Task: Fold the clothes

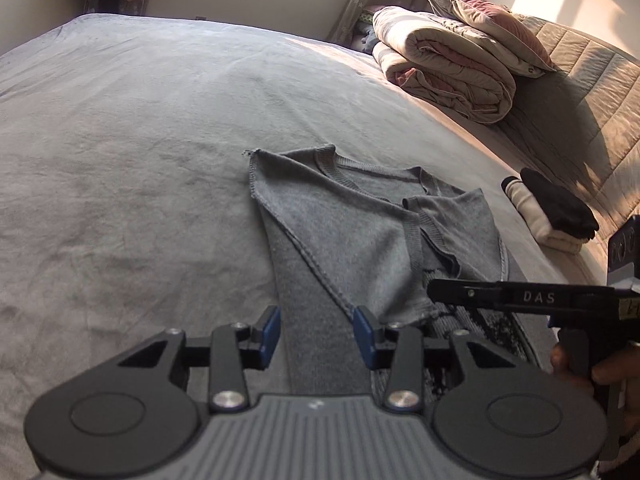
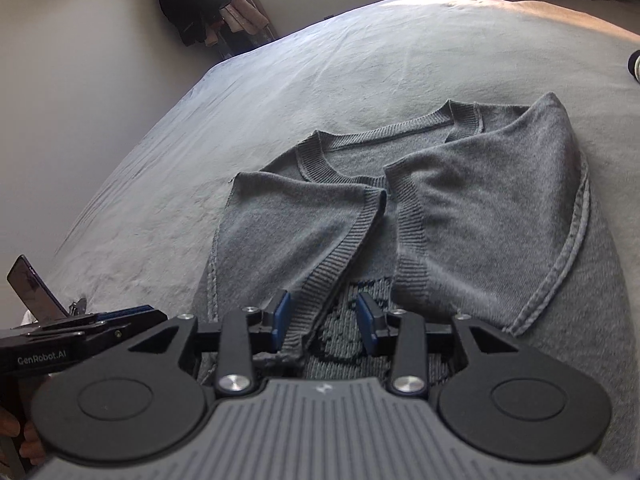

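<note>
A grey knitted sweater (image 1: 344, 236) lies flat on the bed with both sleeves folded inward across its chest; it also shows in the right wrist view (image 2: 460, 208). My left gripper (image 1: 316, 334) is open and empty, hovering over the sweater's lower left part. My right gripper (image 2: 326, 324) is open and empty, low over the sweater's middle where the two ribbed cuffs (image 2: 340, 256) meet. The right gripper's finger also shows from the side in the left wrist view (image 1: 500, 294).
The bed has a grey sheet (image 1: 140, 140). A rolled duvet with a pillow (image 1: 452, 60) lies at the head end. A stack of folded black and white clothes (image 1: 552, 212) sits to the right of the sweater. Clothes hang by the far wall (image 2: 200, 4).
</note>
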Demonstrator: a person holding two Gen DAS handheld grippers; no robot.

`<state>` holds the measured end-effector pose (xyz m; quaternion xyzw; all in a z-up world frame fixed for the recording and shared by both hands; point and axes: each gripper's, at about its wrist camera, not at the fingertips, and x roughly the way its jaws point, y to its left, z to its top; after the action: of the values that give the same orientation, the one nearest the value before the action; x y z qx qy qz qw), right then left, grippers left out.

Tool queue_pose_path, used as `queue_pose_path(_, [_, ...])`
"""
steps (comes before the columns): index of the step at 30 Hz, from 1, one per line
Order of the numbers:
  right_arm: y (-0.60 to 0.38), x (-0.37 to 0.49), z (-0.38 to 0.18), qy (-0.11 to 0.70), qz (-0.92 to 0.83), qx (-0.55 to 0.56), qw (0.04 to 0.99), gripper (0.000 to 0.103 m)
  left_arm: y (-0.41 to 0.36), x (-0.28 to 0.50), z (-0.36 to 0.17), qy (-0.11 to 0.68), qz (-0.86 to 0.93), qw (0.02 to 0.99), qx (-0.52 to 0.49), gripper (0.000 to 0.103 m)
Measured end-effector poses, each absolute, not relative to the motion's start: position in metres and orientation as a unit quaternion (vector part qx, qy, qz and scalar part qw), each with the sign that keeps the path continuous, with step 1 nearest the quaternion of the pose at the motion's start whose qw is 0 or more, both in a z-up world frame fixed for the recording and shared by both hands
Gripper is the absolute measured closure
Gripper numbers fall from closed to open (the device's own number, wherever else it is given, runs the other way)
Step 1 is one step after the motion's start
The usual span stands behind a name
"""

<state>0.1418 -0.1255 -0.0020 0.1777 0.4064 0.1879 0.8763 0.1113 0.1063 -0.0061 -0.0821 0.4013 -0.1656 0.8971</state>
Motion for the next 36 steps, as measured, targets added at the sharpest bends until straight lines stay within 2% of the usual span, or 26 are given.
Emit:
queue_pose_path(6, [-0.113,0.1,-0.011,0.437,0.229,0.239,0.836,0.063,0.121,0.066,-0.002,0.421,-0.146,0.891,-0.087,0.062])
queue_pose_path(10, [-0.102,0.071,-0.022,0.462,0.264,0.315,0.786,0.063,0.142,0.038,0.004,0.404,-0.122,0.899,-0.114,0.062])
queue_pose_path(17, [-0.074,0.017,-0.033,0.489,0.296,0.37,0.732,0.064,0.175,0.002,0.003,0.402,-0.13,0.896,-0.135,0.062])
queue_pose_path(28, [-0.033,-0.038,-0.029,0.506,0.308,0.384,0.708,0.068,0.22,-0.017,-0.002,0.413,-0.112,0.885,-0.182,0.062])
queue_pose_path(32, [-0.016,-0.053,-0.028,0.516,0.304,0.356,0.717,0.07,0.22,-0.017,0.001,0.411,-0.123,0.882,-0.196,0.062])
queue_pose_path(35, [-0.006,-0.061,-0.024,0.51,0.297,0.33,0.737,0.077,0.214,-0.017,0.002,0.408,-0.139,0.882,-0.192,0.064])
queue_pose_path(36, [-0.005,-0.062,-0.023,0.509,0.296,0.325,0.74,0.085,0.211,-0.018,0.002,0.407,-0.147,0.882,-0.188,0.064])
